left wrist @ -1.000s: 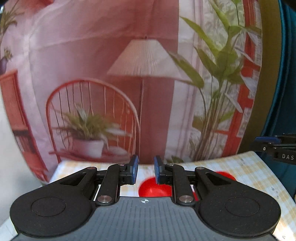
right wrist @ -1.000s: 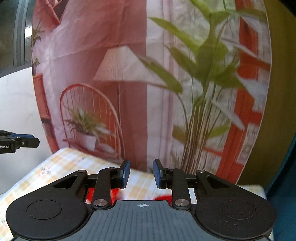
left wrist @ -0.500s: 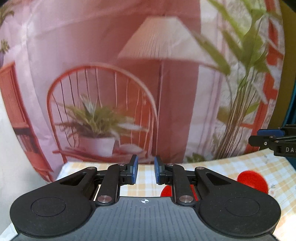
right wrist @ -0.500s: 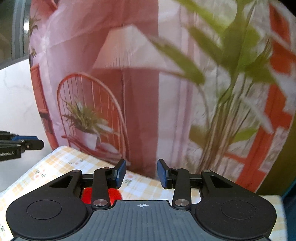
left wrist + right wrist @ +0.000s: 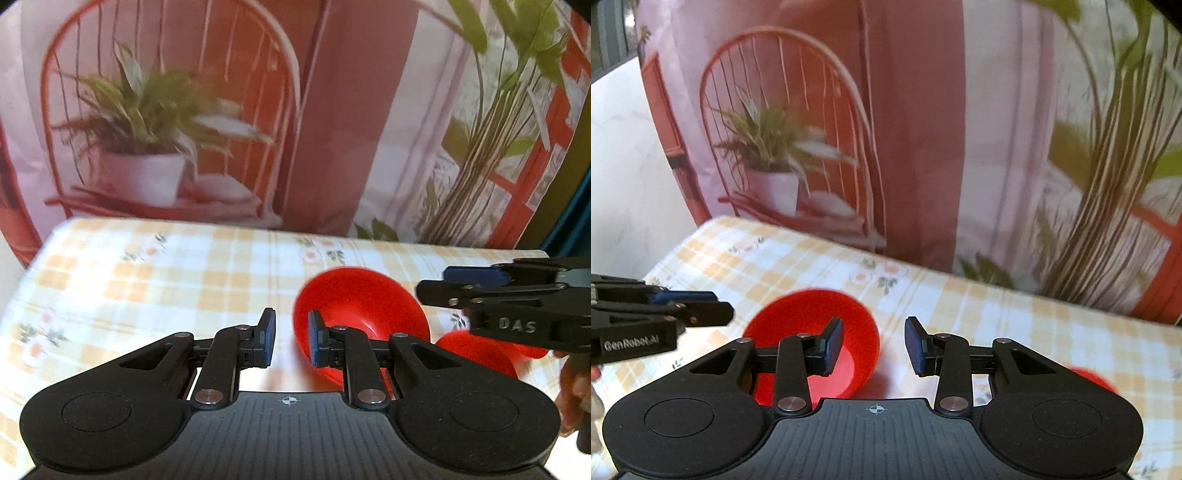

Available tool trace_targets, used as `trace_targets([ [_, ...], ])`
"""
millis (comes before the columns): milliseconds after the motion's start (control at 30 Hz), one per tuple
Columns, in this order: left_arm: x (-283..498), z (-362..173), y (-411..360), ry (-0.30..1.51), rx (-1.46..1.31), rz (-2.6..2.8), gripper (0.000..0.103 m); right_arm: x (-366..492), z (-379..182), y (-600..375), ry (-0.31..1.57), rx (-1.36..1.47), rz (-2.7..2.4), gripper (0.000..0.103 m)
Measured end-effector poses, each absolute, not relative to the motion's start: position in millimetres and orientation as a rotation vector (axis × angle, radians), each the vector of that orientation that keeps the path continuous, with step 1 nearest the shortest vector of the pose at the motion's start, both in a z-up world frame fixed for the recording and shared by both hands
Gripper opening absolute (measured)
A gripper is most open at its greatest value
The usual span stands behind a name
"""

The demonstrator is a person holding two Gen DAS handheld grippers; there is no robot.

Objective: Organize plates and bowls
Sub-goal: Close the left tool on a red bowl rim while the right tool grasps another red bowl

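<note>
A red bowl (image 5: 364,314) sits on the yellow checked tablecloth (image 5: 147,280); it also shows in the right wrist view (image 5: 812,325). A second red dish (image 5: 476,352) lies right of it, partly hidden by the other tool, and shows at the right in the right wrist view (image 5: 1091,378). My left gripper (image 5: 290,341) is open and empty, hovering just left of the bowl's near rim. My right gripper (image 5: 873,349) is open and empty above the bowl's right rim. Each gripper appears in the other's view, the right one (image 5: 517,306) and the left one (image 5: 657,314).
A printed backdrop (image 5: 258,110) with a chair, a potted plant and a lamp hangs right behind the table's far edge. A white wall (image 5: 624,177) is at the left. The cloth stretches left of the bowl (image 5: 110,295).
Both grippers have tilted down and moved forward over the table, so the bowl and the second dish now show fully. The right gripper's jaws have opened wider.
</note>
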State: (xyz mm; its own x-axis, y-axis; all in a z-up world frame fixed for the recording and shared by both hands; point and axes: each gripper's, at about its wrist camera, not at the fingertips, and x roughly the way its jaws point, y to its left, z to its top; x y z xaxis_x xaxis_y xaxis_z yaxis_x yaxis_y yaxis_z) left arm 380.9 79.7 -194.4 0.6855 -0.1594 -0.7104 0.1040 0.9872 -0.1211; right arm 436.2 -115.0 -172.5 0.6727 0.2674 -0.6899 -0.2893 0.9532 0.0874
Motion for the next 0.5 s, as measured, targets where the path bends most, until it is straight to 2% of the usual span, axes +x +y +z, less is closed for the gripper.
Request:
trace_targets([
  [200,390,-214,71,0.838,-0.093,-0.168,0.020,448,-190,-121,0.840,0.020,0.307,0.028],
  [300,392,-221,70,0.853,-0.097,-0.169,0.020,451,-197,-122,0.863,0.041,0.307,0.022],
  [367,393,-226,71,0.871,-0.120,-0.177,0.020,451,-201,-123,0.874,0.051,0.316,0.013],
  [433,393,-229,71,0.875,-0.126,-0.182,0.016,451,-201,-123,0.876,0.070,0.329,0.008],
  [500,392,-230,70,0.870,-0.117,-0.177,0.016,451,-200,-121,0.873,0.067,0.324,0.008],
])
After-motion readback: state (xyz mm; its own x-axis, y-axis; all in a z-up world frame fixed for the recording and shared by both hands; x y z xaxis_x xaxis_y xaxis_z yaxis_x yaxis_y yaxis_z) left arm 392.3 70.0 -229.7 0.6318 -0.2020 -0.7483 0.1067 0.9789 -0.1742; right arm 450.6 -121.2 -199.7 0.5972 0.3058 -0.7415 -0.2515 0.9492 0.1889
